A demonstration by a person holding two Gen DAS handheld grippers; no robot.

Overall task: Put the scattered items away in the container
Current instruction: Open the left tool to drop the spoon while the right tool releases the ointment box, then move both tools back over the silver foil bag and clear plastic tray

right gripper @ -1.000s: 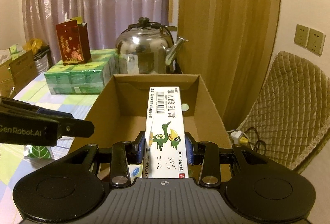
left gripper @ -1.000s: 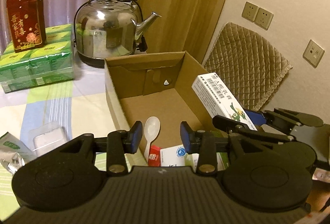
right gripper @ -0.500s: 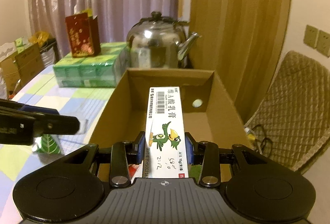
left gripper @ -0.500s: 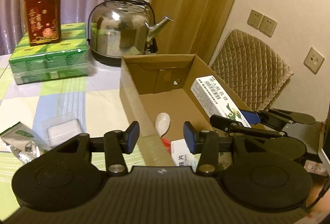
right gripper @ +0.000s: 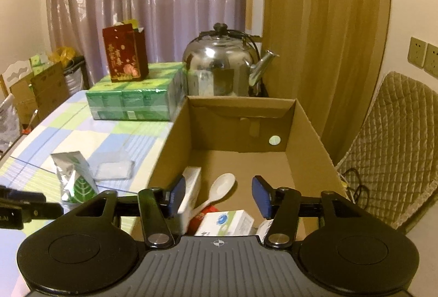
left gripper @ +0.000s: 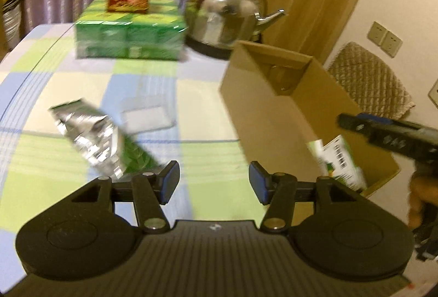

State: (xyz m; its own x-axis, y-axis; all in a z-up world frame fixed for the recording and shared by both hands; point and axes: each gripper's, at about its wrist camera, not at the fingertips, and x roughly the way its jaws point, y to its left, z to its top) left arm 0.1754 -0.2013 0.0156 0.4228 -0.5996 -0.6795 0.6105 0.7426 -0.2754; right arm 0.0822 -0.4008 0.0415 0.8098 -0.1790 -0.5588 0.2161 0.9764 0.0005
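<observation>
Hovering over box (right gripper: 306, 127), right gripper (right gripper: 217, 194) gapes wide, empty; left gripper (left gripper: 213, 185) wide too, facing foil pouch (left gripper: 90, 135) mid-table; likely next: close on pouch

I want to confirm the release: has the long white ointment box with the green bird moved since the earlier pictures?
Yes. The white ointment box left the open right gripper and now leans inside the brown cardboard box, against its left wall.

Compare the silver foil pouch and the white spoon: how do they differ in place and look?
The foil pouch lies on the checked tablecloth outside the cardboard box; the white spoon lies inside it. The pouch is crinkled, silver and green; the spoon is smooth, plain white. Neither is held.
</observation>
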